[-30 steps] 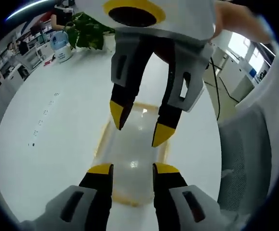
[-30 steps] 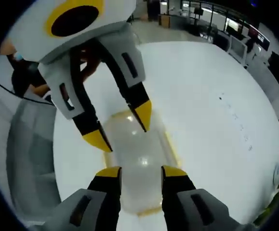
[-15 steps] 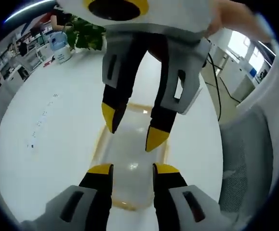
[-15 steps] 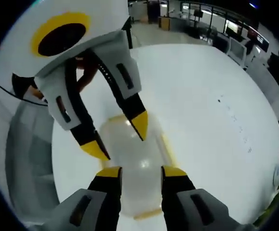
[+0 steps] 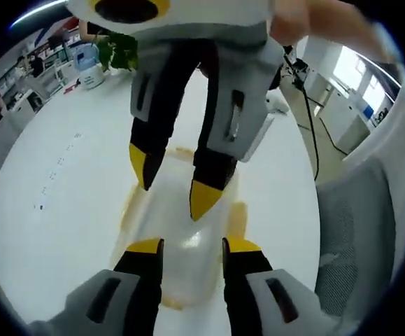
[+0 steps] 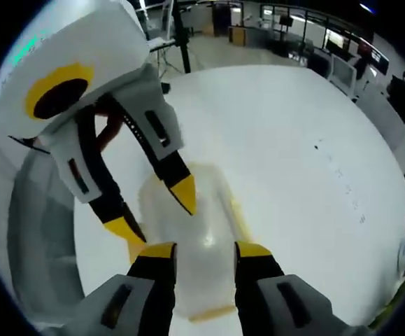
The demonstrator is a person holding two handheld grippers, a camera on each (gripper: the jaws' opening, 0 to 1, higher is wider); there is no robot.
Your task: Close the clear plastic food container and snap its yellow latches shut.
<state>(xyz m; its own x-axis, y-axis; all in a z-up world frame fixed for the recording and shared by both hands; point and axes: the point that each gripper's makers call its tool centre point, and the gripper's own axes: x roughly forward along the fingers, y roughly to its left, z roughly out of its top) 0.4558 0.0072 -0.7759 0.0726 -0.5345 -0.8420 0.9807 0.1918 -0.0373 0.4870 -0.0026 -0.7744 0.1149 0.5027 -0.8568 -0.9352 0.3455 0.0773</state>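
In the left gripper view the clear plastic container [image 5: 178, 238] lies on the white desk [image 5: 62, 210] in the lower middle of the frame, its long axis running up and away from the left gripper [image 5: 188, 246], whose yellow-tipped fingers [image 5: 146, 246] stand apart and empty, straddling the near end of the lid. The right gripper [image 5: 167, 185] comes down from the top of the frame over the far end, its fingers also spread and holding nothing.

The right gripper view gives the mirror of this: the container [image 6: 195, 245] stretches from between the right gripper's [image 6: 201, 250] own fingers towards the upper left of the frame, where the left gripper [image 6: 153, 210] hangs above its other end.

So the two grippers face each other along the container's length, one at each short end, neither clearly nearer. A yellow latch [image 5: 236, 218] runs along the right long edge of the container in the left gripper view, with another yellow strip [image 6: 209, 313] at the near end in the right gripper view. Whether any latch is snapped down cannot be told. The coming move likely depends on pressing these edges from above.
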